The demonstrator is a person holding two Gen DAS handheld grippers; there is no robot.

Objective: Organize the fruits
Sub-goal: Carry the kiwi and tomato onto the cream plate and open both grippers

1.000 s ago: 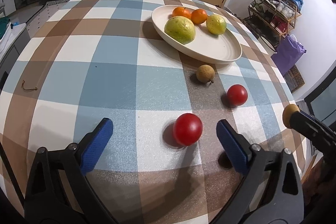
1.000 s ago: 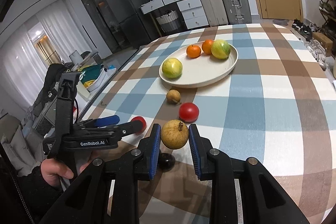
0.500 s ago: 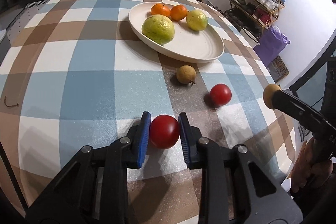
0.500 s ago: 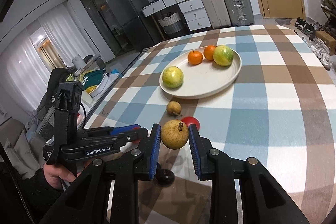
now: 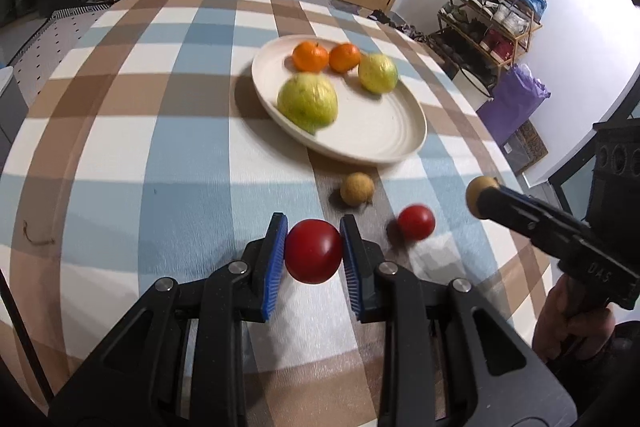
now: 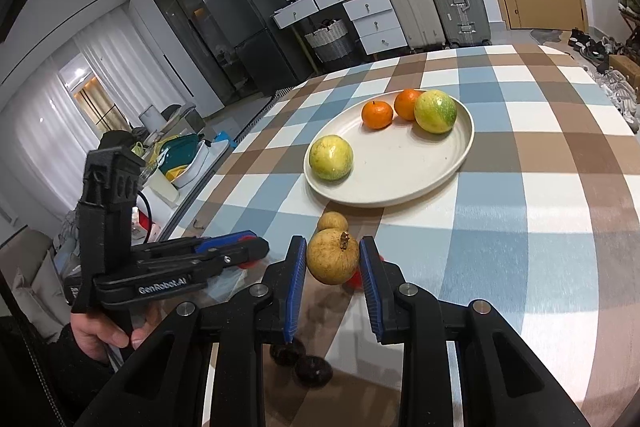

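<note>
Left tongs (image 5: 313, 255) first: from the left wrist view we've got them pinching a red tomato (image 5: 313, 251) across its widest part, blue pads flat on both sides, and it looks lifted just clear of the checked worktop (image 5: 120, 155). Ahead sits the cream plate (image 5: 400, 143) with two oranges (image 5: 309, 56), a big yellow-green fruit (image 5: 307, 102) and a smaller one (image 5: 377, 72). Still loose on the cloth between us and the plate: a small tan fruit (image 5: 357, 189) and a second tomato (image 5: 416, 222). Off to the right you can see the other tool poking in with its tan fruit (image 5: 480, 193).

Right wrist view: right tongs (image 6: 333, 263) are clamped on that round tan fruit (image 6: 333, 262), stem end up, held above the worktop with the plate (image 6: 400, 195) further ahead. Two dark fruits (image 6: 313, 369) sit on the cloth right under us.

Handling-wise, we reckon the tomato is the touchy one: light, smooth skin, soft enough to bruise or squirt out if squeezed harder, so a gentle grip round the middle seems right. The tan fruit looks firmer and rougher, so less slippy. Both are round and will likely roll when set on the plate.
</note>
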